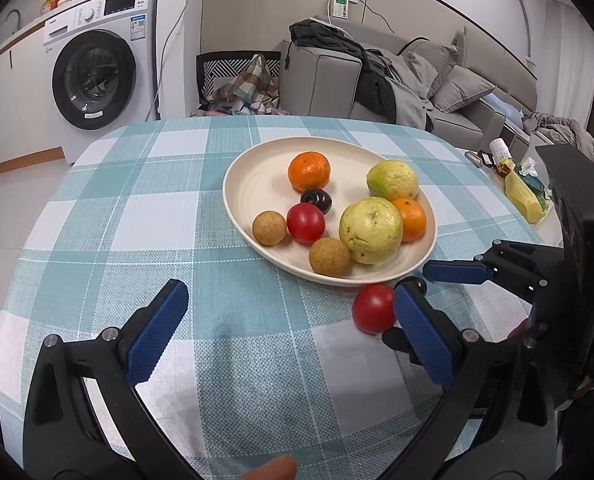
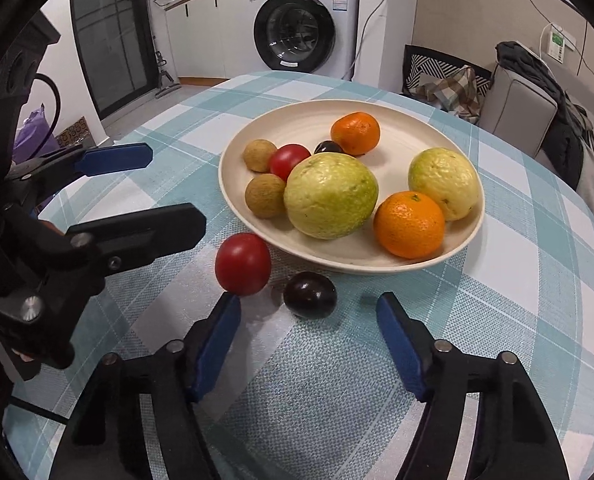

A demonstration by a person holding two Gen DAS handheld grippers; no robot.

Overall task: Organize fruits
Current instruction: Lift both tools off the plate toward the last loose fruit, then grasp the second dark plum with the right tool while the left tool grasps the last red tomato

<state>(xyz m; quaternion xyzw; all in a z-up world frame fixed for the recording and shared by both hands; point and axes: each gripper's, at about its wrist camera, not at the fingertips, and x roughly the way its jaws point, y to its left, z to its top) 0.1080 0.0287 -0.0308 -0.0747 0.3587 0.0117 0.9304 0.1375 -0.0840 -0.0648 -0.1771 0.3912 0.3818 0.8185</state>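
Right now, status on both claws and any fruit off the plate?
Left claw open, empty. Right claw open, around dark plum, not gripping. Red tomato on cloth beside plate. Nothing blocking.

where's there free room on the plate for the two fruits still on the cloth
Free: the plate's far-left floor, bordered by the rim, far tangerine and longans. Crowded: the near half, with both guavas and the near tangerine.
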